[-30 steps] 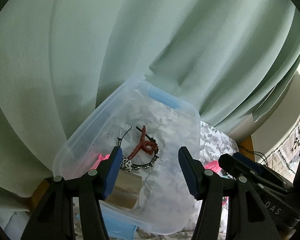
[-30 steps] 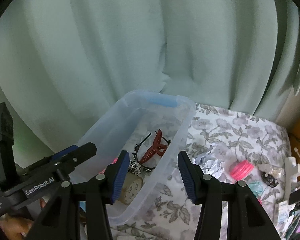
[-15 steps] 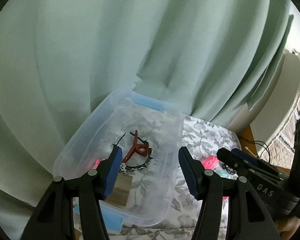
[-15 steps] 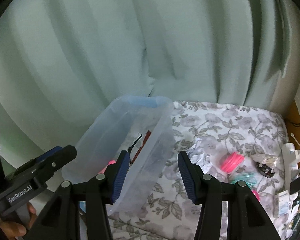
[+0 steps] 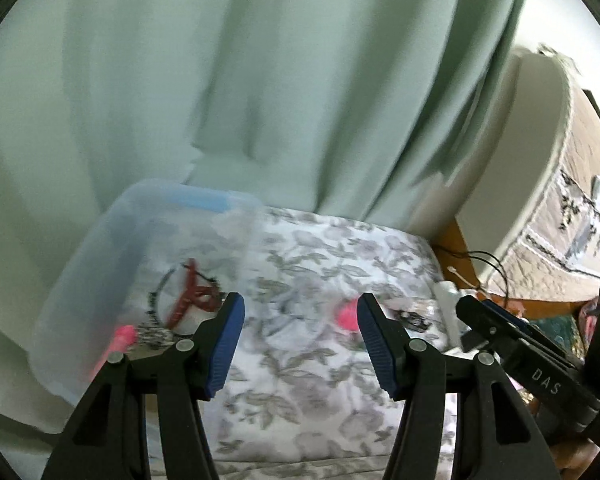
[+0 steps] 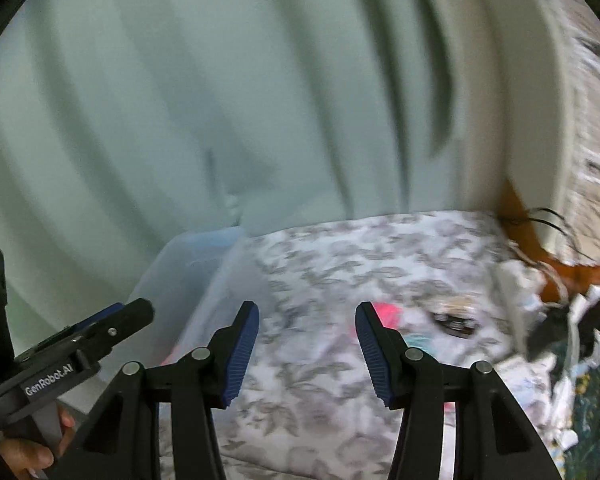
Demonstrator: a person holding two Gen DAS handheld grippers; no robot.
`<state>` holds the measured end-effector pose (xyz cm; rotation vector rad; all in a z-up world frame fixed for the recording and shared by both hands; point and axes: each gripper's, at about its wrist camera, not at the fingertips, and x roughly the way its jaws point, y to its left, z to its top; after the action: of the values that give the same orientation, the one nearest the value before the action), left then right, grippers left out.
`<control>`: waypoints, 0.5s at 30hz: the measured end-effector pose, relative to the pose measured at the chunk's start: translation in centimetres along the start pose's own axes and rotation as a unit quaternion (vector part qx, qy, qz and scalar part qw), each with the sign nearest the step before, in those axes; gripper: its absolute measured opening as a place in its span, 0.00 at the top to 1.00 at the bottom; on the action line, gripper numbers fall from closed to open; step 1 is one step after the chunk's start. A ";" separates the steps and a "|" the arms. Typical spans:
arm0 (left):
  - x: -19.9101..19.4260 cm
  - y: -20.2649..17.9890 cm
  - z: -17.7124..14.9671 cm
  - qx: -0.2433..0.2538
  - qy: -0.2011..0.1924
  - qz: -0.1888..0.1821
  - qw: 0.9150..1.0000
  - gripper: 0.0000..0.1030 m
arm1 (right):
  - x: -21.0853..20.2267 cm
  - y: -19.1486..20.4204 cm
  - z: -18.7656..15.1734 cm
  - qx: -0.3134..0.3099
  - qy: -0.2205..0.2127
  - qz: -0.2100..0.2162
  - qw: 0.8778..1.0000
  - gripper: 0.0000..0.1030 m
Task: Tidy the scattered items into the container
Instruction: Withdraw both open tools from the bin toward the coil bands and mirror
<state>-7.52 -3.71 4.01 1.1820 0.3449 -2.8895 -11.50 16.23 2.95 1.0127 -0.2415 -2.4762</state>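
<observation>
A clear plastic container [image 5: 100, 248] with a blue handle sits at the left of the flowered cloth; it also shows in the right wrist view [image 6: 188, 272]. Inside lie a red hair claw [image 5: 190, 292], a dark beaded band and a pink item [image 5: 122, 338]. A pink round item [image 5: 346, 314] lies on the cloth to the right; it also shows in the right wrist view [image 6: 388, 314], next to a dark small item [image 6: 454, 320]. My left gripper [image 5: 300, 344] is open and empty above the cloth. My right gripper [image 6: 306, 350] is open and empty.
A green curtain [image 5: 260, 100] hangs behind the table. A flowered cloth [image 5: 320, 380] covers the table. Cluttered items and cables [image 6: 560, 320] lie at the right edge. A white chair back [image 5: 520, 160] stands to the right.
Both grippers have swung right, away from the container and toward the cloth with the pink item. Both stay open and empty. The views are blurred by motion.
</observation>
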 end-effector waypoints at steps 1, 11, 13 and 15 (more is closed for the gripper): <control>0.5 -0.7 -0.2 0.004 0.005 -0.007 1.000 0.42 | -0.3 -0.9 0.0 0.008 -0.002 -0.008 1.000 0.47; 4.6 -4.9 -2.5 0.047 0.066 -0.045 0.996 0.42 | -2.1 -8.7 -1.7 0.081 0.002 -0.078 0.994 0.47; 5.4 -5.3 -3.0 0.049 0.080 -0.049 0.994 0.42 | -2.0 -9.7 -2.3 0.091 0.009 -0.086 0.992 0.47; 6.2 -5.5 -3.5 0.050 0.092 -0.052 0.993 0.42 | -1.5 -10.3 -2.9 0.095 0.020 -0.091 0.991 0.47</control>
<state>-9.95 2.87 -1.61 1.4966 0.2728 -2.9215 -12.00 26.08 -1.52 1.2110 -0.3960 -2.6307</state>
